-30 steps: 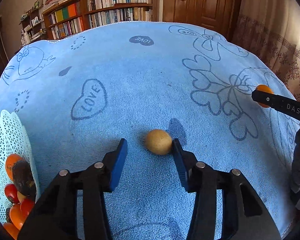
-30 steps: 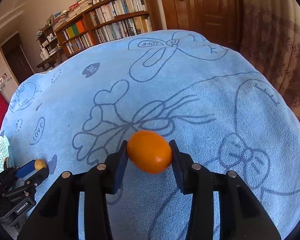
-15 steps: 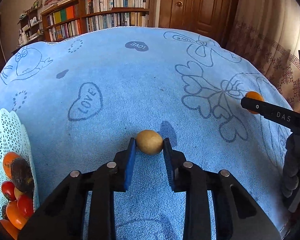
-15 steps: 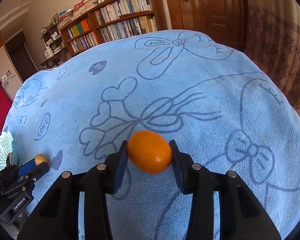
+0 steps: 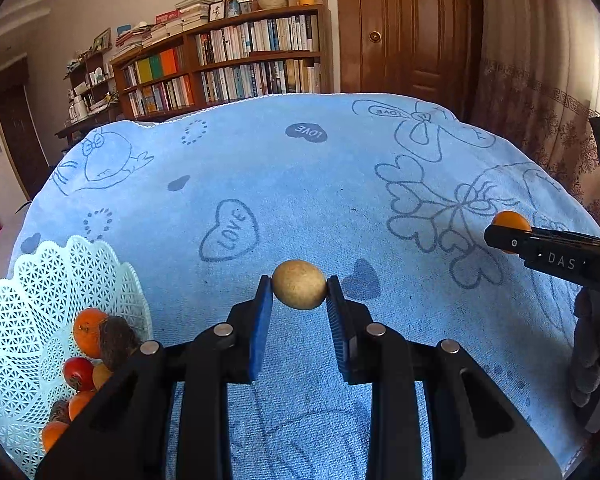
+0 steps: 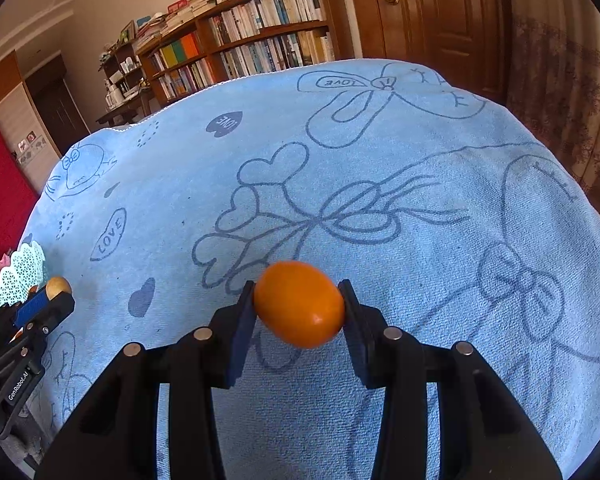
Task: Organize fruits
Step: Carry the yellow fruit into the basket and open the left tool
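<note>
White lattice basket (image 5: 40,300) at 8 o'clock in left view, holding orange and red fruit (image 5: 86,330). Left gripper (image 5: 299,292): jaws clamped on a tan round fruit (image 5: 299,285), lifted clear of the blue towel (image 5: 300,184). Right gripper (image 6: 299,308): jaws clamped on an orange fruit (image 6: 299,304), above the towel, at 3 o'clock in left view.
</note>
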The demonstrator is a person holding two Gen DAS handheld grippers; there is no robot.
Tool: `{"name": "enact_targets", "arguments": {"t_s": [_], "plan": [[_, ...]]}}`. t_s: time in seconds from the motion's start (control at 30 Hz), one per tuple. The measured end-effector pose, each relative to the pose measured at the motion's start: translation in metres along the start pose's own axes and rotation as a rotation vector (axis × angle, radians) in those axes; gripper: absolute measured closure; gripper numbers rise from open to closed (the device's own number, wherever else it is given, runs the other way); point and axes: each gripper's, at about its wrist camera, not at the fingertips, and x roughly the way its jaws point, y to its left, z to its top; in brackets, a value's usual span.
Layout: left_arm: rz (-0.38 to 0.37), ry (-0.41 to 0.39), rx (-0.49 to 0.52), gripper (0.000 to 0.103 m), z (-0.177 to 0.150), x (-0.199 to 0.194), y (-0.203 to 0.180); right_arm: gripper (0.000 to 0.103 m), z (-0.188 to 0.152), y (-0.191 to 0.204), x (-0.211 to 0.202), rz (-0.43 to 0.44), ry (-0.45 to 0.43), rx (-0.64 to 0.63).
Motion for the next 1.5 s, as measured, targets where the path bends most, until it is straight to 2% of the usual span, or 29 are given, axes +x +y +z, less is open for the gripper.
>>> {"name": "enact_targets", "arguments": {"t_s": [0.43,0.7,1.13,1.5], "plan": [[0.06,-0.048,-0.038,0.075,-0.005,-0.03,0.035,0.062,-0.015,0.036,-0.005,0.051,0.021,-0.068],[0.111,-0.068,-0.077,0.075,-0.014,-0.048,0.072,0.062,-0.018,0.062,-0.011,0.077,0.028,-0.109],[0.208,-0.076,-0.18,0.075,-0.041,-0.07,0.146,0.062,-0.017,0.131,-0.022,0.143,0.031,-0.234],[0.227,-0.071,-0.211,0.075,-0.053,-0.072,0.168,0.062,-0.014,0.193,-0.032,0.208,0.021,-0.341]]}}
